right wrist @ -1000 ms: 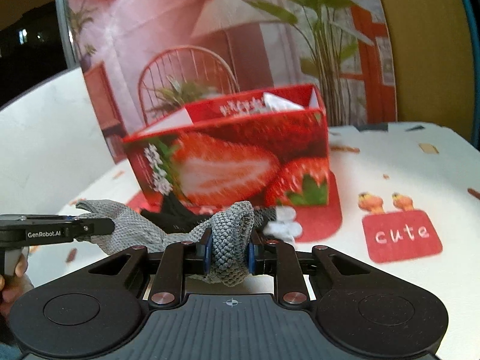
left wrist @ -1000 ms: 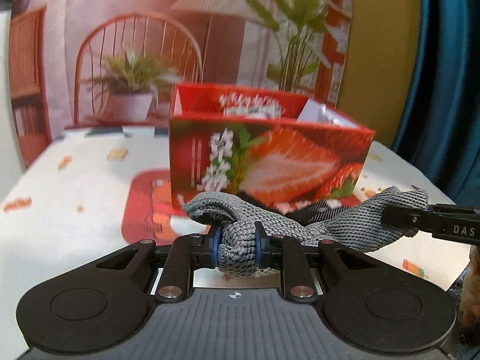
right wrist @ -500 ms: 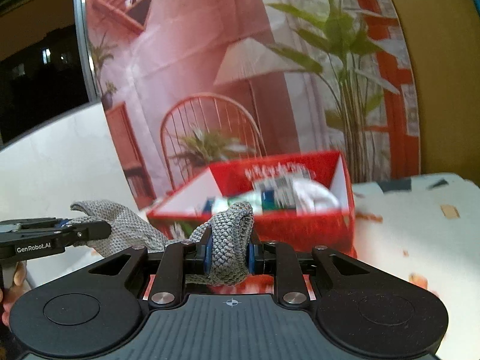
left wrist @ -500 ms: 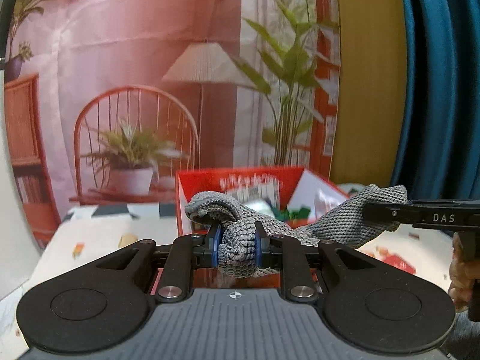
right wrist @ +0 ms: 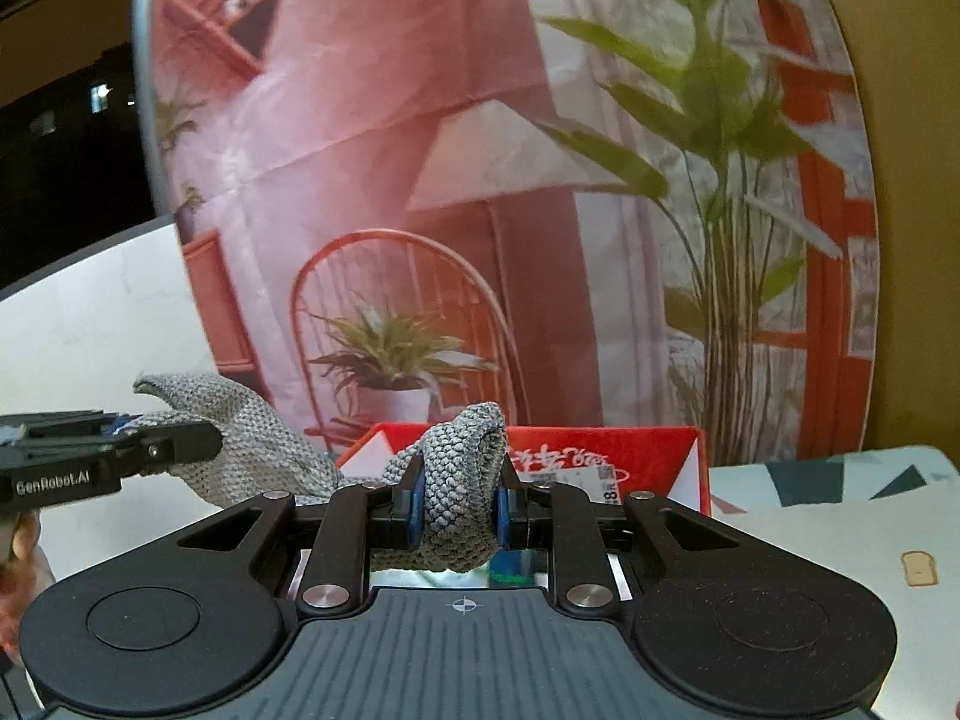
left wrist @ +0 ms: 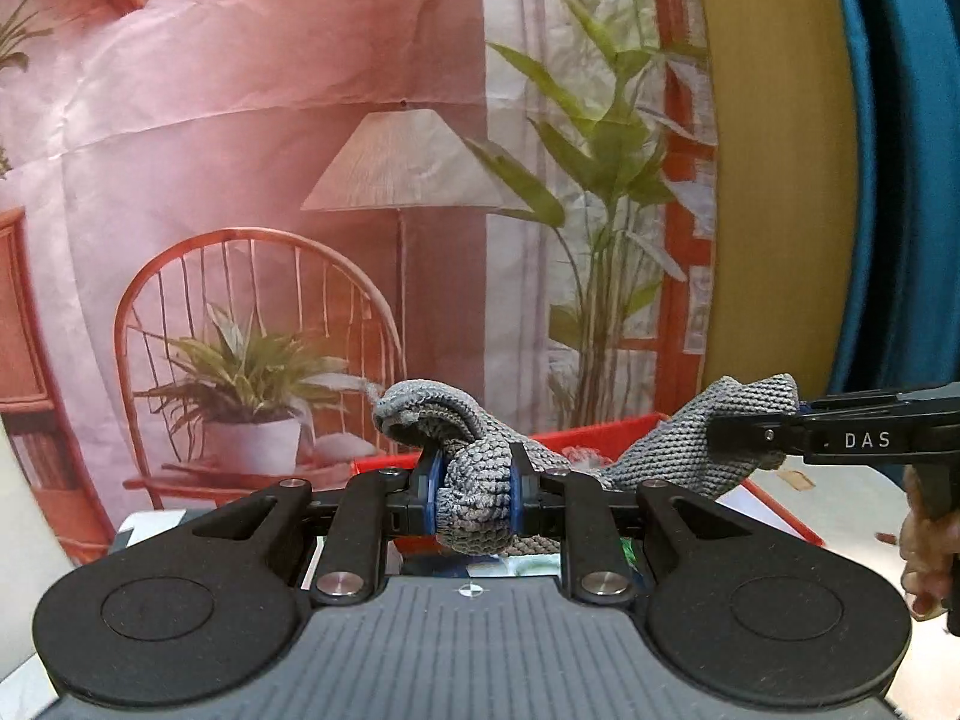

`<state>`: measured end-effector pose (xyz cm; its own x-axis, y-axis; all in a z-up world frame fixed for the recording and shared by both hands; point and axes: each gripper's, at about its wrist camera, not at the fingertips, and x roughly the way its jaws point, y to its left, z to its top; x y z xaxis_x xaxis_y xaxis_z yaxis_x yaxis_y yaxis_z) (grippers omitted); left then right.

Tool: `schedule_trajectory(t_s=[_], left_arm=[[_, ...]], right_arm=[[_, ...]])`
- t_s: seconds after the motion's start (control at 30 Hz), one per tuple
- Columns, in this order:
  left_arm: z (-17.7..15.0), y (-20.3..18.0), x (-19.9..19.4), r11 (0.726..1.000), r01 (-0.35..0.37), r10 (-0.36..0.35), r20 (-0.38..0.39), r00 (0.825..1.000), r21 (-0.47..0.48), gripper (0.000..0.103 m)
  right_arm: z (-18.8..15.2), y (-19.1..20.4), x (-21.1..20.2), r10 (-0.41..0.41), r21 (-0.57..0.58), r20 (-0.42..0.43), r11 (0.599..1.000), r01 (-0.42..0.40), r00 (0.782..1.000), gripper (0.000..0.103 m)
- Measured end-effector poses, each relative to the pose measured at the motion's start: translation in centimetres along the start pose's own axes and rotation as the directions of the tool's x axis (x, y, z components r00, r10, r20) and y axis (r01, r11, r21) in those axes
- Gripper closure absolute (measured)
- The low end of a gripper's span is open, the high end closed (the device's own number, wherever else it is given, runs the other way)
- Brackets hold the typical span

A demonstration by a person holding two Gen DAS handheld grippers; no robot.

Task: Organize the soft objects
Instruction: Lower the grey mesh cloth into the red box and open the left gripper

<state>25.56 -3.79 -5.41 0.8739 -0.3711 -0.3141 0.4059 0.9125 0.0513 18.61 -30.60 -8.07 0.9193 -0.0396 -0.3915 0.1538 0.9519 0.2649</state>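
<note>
A grey knitted cloth [left wrist: 474, 498] is stretched between both grippers, held in the air. My left gripper [left wrist: 474, 495] is shut on one bunched end. My right gripper [right wrist: 459, 507] is shut on the other end [right wrist: 459, 480]. Each gripper shows in the other's view: the right one [left wrist: 750, 438] at the right edge, the left one [right wrist: 180, 444] at the left edge. The red strawberry box [left wrist: 606, 435] lies just below and behind the cloth; its open top [right wrist: 600, 450] holds several packets, mostly hidden by the grippers.
A printed backdrop [left wrist: 300, 180] with a chair, lamp and plants hangs behind the table. A patterned tablecloth [right wrist: 840, 516] shows to the right of the box. A blue curtain [left wrist: 900, 180] hangs at the far right.
Both grippers have risen with the cloth from table level in front of the box to above its open top. Both grips are unchanged.
</note>
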Motion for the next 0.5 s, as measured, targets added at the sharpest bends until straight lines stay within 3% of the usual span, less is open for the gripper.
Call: schedule_trajectory(t_s=[0.27,0.5], left_arm=[[1.2,1.8,7.8,1.000,-0.021,0.021,-0.077,0.997,0.004,0.081],[0.2,2.2,14.1,0.998,-0.014,0.026,-0.194,0.981,0.060,0.081]], right_arm=[[3.0,-2.8,7.3,-0.054,0.011,-0.105,0.998,0.056,0.993,0.083],[3.2,-4.6,13.3,-0.101,-0.018,-0.221,0.995,0.100,0.970,0.083]])
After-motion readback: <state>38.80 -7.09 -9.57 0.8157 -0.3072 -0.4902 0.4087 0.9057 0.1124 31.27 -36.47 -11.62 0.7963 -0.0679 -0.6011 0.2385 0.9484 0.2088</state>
